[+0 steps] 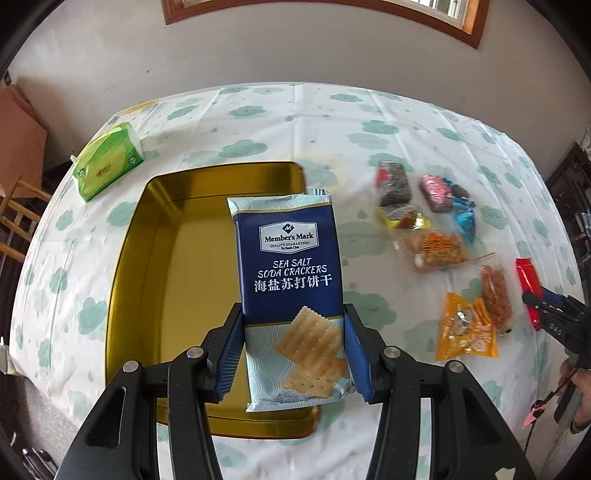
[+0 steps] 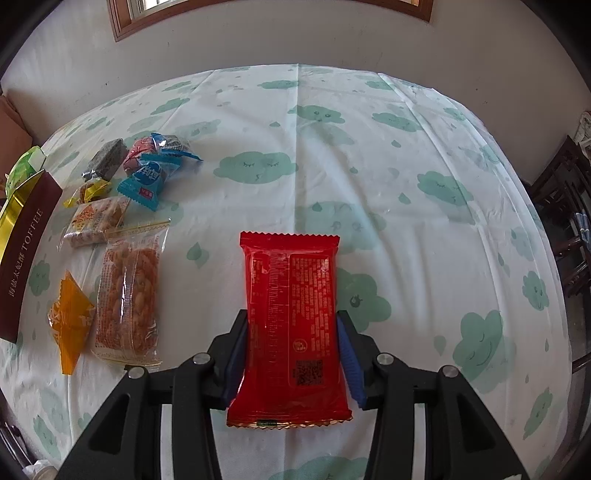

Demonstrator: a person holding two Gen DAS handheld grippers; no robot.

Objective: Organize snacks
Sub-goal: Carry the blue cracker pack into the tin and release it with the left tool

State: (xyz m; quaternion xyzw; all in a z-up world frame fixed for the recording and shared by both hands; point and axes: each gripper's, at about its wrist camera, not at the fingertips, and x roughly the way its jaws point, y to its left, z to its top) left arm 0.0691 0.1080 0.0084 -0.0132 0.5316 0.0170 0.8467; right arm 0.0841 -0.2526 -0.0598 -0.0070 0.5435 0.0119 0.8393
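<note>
Here the left tongs (image 1: 293, 334) gripped a blue soda cracker pack (image 1: 291, 291) by its sides, holding it above the gold tin (image 1: 155, 258) on the cloud-print surface (image 1: 332, 122). The right tongs (image 2: 291, 354) clamped a red snack packet (image 2: 291, 317), with the loose snacks (image 2: 122, 236) just left of it.

Pale wall (image 2: 295, 40), wood-framed window (image 1: 469, 26) (daylit), cloud-print tablecloth (image 2: 369, 155)

Soft window daylight, fisheye-warped edges, slight blur.
</note>
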